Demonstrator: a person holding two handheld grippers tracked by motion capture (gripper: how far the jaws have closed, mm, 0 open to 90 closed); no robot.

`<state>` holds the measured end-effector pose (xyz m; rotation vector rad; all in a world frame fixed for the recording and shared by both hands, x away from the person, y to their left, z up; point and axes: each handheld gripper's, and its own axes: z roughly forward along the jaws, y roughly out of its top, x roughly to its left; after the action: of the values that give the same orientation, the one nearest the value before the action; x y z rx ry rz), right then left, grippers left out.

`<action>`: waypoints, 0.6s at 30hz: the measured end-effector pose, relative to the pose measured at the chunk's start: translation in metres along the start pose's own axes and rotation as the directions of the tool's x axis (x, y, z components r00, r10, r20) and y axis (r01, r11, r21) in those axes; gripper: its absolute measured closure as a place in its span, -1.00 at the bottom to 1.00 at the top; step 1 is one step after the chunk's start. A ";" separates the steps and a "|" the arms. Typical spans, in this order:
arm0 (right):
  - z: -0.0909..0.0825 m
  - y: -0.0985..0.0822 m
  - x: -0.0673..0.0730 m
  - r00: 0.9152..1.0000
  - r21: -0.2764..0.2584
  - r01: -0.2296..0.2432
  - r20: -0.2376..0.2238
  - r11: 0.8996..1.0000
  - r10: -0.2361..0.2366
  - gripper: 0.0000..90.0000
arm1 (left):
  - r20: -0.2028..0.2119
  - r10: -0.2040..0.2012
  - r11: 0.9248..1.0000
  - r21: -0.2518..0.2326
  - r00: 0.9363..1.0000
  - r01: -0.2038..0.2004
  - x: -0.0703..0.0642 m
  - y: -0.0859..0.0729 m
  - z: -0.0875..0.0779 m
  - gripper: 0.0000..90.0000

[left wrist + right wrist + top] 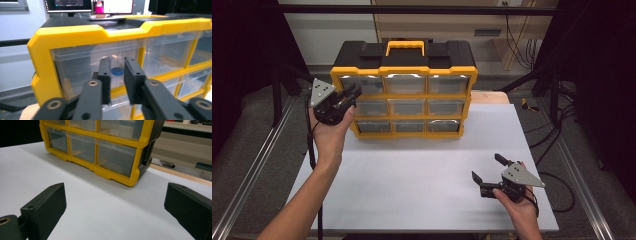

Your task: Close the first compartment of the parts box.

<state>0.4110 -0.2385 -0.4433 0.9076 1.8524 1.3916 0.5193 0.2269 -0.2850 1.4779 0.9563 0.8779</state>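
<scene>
White table (pixel 422 185) lies bare between the wide-spread right gripper (pixel 490 167) and the drawer cabinet (pixel 404 95) (left gripper (pixel 117 75) fingers slightly parted at its top-left drawer (pixel 97 65)).

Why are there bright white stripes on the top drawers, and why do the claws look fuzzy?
High view: lamp glare streaks the top drawers of the yellow organizer. Left gripper view: the left claw is too near the camera, so it blurs. Right gripper view: the right claw is soft too, and the organizer shades the white table.

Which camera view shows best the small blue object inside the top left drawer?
The left gripper view: the blue object lies just behind the clear drawer front, seen between the left gripper's jaws. In the high view, glare hides that drawer's contents. The right gripper view takes in the organizer's lower drawers.
</scene>
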 end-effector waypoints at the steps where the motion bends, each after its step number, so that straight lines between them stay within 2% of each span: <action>1: 0.000 0.000 0.000 1.000 0.000 -0.003 0.001 1.000 0.003 -0.90 | 0.007 0.005 1.000 -0.005 1.000 -0.005 -0.002 0.000 -0.001 0.49; 3: 0.000 0.000 -0.001 1.000 -0.001 -0.003 0.001 1.000 0.003 -0.90 | 0.026 0.000 1.000 -0.023 1.000 0.001 -0.005 -0.002 -0.001 0.22; 5: 0.000 0.000 -0.001 1.000 -0.001 -0.003 0.001 1.000 0.003 -0.90 | 0.039 0.006 0.999 -0.035 0.999 -0.004 -0.007 -0.003 -0.003 0.05; 7: 0.000 -0.001 0.000 1.000 0.002 0.000 0.000 1.000 0.000 -0.90 | 0.066 -0.006 0.999 -0.052 0.998 0.009 -0.009 -0.003 -0.005 -0.12; 10: 0.000 -0.001 0.000 1.000 0.002 0.002 -0.001 1.000 -0.002 -0.90 | 0.095 -0.018 0.997 -0.069 0.995 0.025 -0.010 -0.004 -0.008 -0.28; 13: 0.000 0.000 0.000 1.000 0.002 0.005 0.001 1.000 -0.005 -0.90 | 0.121 -0.011 0.996 -0.087 0.993 0.022 -0.011 -0.004 -0.010 -0.41; 15: 0.000 -0.001 0.001 1.000 0.004 0.001 0.002 1.000 -0.001 -0.90 | 0.125 -0.017 0.996 -0.087 0.992 0.028 -0.011 -0.004 -0.012 -0.53; 18: 0.000 -0.001 0.000 1.000 0.005 0.001 0.002 1.000 -0.002 -0.90 | 0.130 -0.005 0.996 -0.092 0.992 0.017 -0.010 -0.004 -0.014 -0.66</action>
<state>0.4104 -0.2384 -0.4440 0.9100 1.8555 1.3846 0.5016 0.2233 -0.2871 1.4308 0.8162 0.7981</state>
